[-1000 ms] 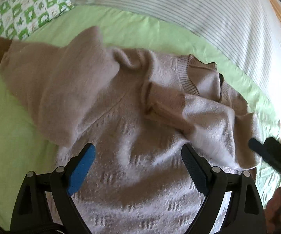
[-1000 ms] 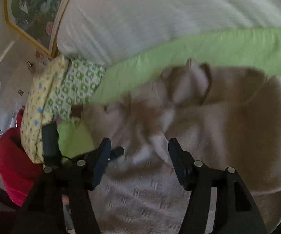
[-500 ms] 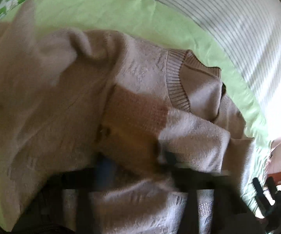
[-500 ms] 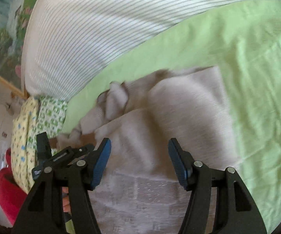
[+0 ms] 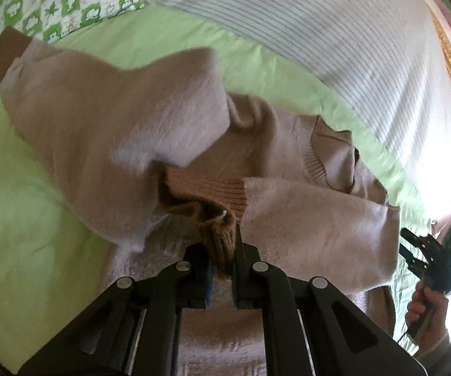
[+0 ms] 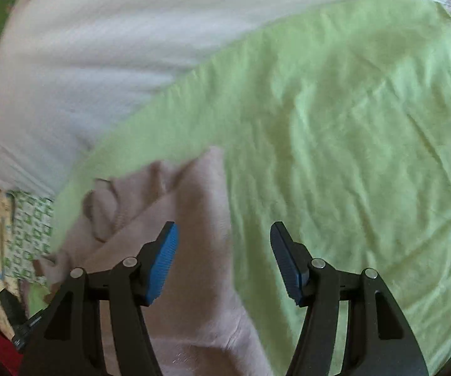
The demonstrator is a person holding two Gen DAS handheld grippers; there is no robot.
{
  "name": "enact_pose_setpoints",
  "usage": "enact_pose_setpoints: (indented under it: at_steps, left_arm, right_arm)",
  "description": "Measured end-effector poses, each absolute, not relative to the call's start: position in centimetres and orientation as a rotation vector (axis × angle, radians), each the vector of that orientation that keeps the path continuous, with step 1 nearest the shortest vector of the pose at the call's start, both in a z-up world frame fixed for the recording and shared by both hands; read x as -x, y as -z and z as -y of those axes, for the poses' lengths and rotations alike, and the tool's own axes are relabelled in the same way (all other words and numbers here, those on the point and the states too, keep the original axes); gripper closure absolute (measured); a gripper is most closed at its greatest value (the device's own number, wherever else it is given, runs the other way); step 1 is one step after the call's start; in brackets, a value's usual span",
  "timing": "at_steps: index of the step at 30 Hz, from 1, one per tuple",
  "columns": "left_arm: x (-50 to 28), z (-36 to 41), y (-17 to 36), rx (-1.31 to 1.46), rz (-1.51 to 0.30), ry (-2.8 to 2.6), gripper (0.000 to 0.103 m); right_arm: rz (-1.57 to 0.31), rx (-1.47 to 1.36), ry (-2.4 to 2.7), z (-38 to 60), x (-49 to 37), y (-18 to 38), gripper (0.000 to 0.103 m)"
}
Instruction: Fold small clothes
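Brown cuff [image 5: 219, 235] pinched in left jaws, right jaws wide over green sheet [image 6: 350, 125]

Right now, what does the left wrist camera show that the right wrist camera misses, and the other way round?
Only the left wrist view shows the left gripper shut on the sweater's brown ribbed cuff, its ribbed neckline, and a hand holding the other tool.

Only the right wrist view shows the right gripper open with nothing between its pads, and a wide stretch of bare sheet.

Both show the beige sweater, green sheet and striped bedding.
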State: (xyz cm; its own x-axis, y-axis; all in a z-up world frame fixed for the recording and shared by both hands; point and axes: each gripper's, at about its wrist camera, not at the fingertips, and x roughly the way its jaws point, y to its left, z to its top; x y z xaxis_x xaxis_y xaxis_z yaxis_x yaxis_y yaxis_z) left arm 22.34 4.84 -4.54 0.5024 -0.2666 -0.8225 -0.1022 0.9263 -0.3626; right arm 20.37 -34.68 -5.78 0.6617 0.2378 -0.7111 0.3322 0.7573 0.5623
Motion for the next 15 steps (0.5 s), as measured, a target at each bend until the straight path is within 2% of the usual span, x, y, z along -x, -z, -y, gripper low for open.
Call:
enact_pose_setpoints:
  at_steps: [2, 3, 4, 5, 10, 15]
  left_arm:
    - [-22.3, -4.3, 4.8, 0.374, -1.046, 0.102, 0.096]
    - [-22.1, -4.7, 4.5, 0.364, -1.042, 0.106, 0.096]
    - [-22.2, -4.6, 4.5, 0.363, -1.043, 0.111, 0.096]
    - [-22.4, -4.6, 4.5, 0.367, -1.041, 0.118, 0.096]
    - [-23.7, -2.5, 3.5, 0.349, -1.001, 0.196, 0.096]
    - [-24.8, -1.0, 6.5, 0.2, -1.034, 0.183, 0.095]
  right_arm:
    - [-0.907, -0.691, 0.057, 33.7, -21.9, 6.6, 0.041]
    - [-0.923, -0.68, 0.053, 33.4, -22.4, 6.9, 0.045]
    - [-0.928, -0.67, 0.034, 33.1, -22.9, 6.9, 0.078]
    - [-0.942, -0.648, 0.015, 32.8, -23.3, 6.6, 0.096]
    - [-0.854, -0.594, 0.09, 35.4, -22.1, 3.3, 0.095]
    - [-0.913, -0.528, 0.136, 36.0, -22.4, 5.2, 0.095]
